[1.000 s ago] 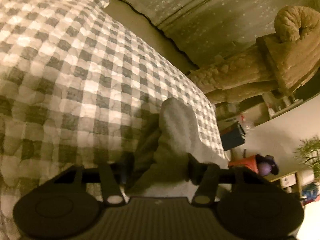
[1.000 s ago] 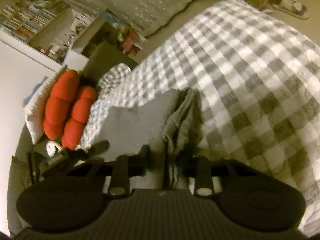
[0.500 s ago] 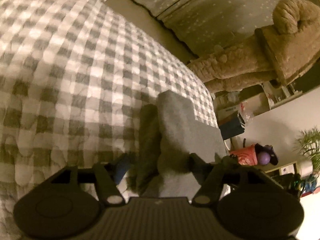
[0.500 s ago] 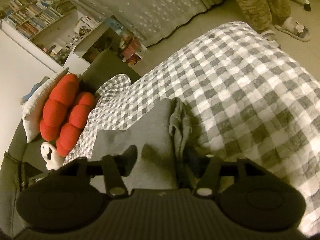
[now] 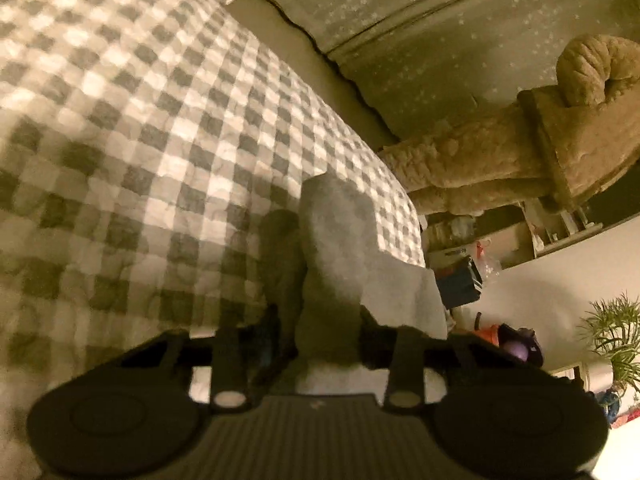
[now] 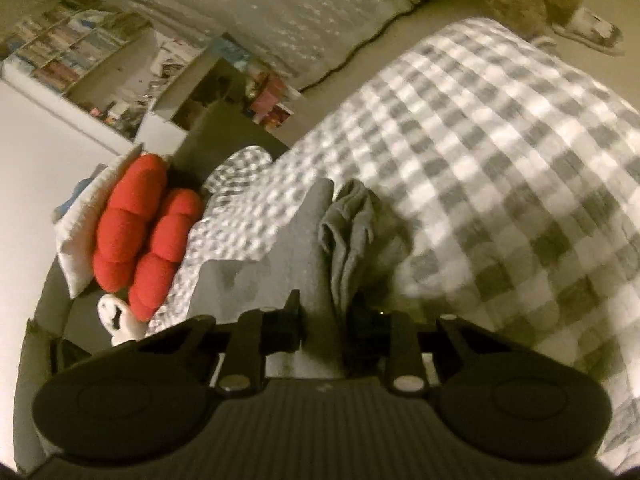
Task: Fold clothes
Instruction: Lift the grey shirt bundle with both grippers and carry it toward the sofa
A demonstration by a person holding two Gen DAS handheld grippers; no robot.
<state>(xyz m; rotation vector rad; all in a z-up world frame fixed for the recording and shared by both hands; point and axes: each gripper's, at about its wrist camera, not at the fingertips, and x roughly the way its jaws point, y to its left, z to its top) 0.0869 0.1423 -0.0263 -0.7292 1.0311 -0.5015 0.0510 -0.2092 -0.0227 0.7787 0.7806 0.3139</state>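
A grey garment (image 5: 336,232) lies bunched on the grey-and-white checked quilt (image 5: 140,140) near the bed's edge. In the left wrist view a thick fold of it fills the gap of my left gripper (image 5: 322,336). Its jaws are closing and the pads press on the cloth. In the right wrist view the same grey garment (image 6: 348,232) runs forward in loose folds over the quilt (image 6: 500,160). My right gripper (image 6: 326,320) has its jaws closing too, pinching a narrow fold. The fingertips of both are partly hidden by fabric.
A person in a fuzzy tan robe (image 5: 500,160) stands past the bed's far edge, one slippered foot (image 6: 592,32) on the floor. Red cushions (image 6: 136,216) and a white pillow lie at the bed's end. Bookshelves (image 6: 80,52), a starred rug (image 5: 440,40) and a plant (image 5: 612,332) ring the bed.
Both grippers held the cloth a second ago, opened wider half a second ago, and have now narrowed again on the grey folds. Neither hand has shifted much.
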